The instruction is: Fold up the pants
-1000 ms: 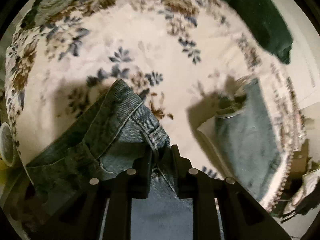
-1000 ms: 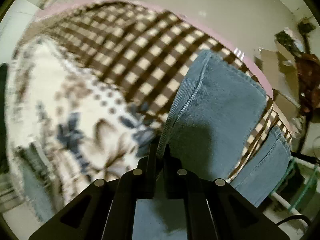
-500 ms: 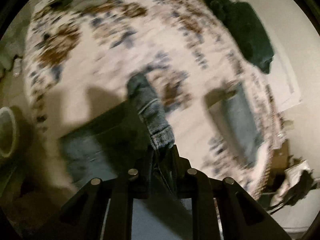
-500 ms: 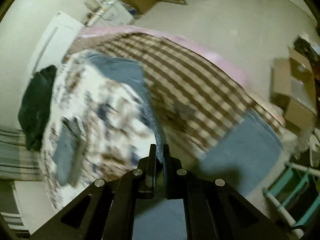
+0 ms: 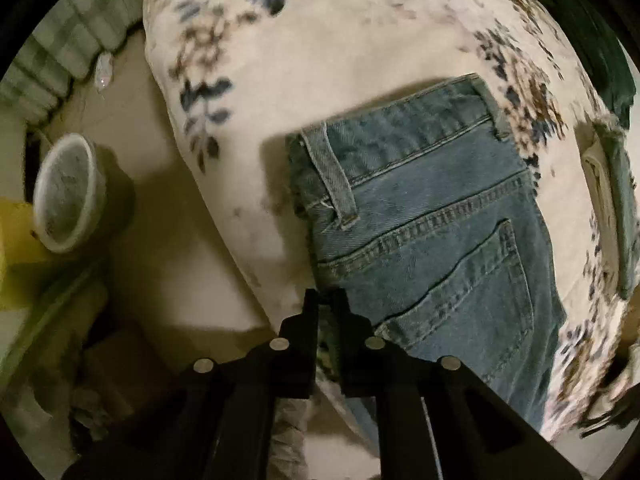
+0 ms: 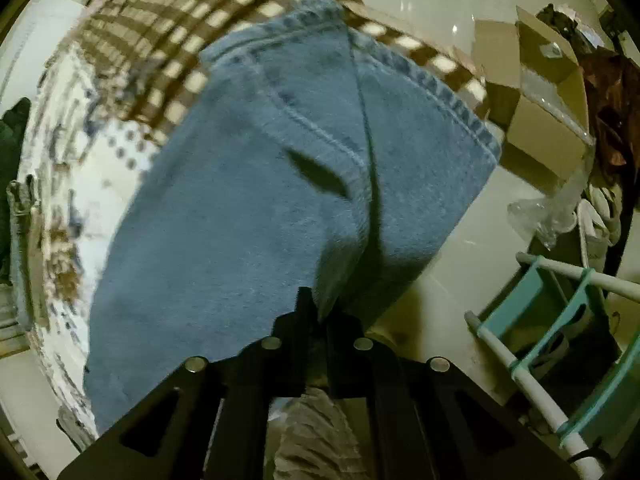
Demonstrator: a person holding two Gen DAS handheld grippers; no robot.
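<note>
Clamping one pair of jeans (image 5: 432,216), the left gripper (image 5: 326,300) and right gripper (image 6: 316,304) each seemingly pinch denim.

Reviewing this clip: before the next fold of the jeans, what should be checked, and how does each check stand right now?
1. Left gripper grip: jaws shut on the jeans at the seat edge below the belt loop. Ok.
2. Right gripper grip: jaws shut on a pinched fold of the leg fabric. Ok.
3. Waist end flat on the floral bedspread: back pocket lies smooth. Ok.
4. Leg end flat: a crease and a raised ridge run up from the right jaws. Not ok.
5. Legs aligned edge to edge: hem corners are offset in the right wrist view. Cannot tell.
</note>
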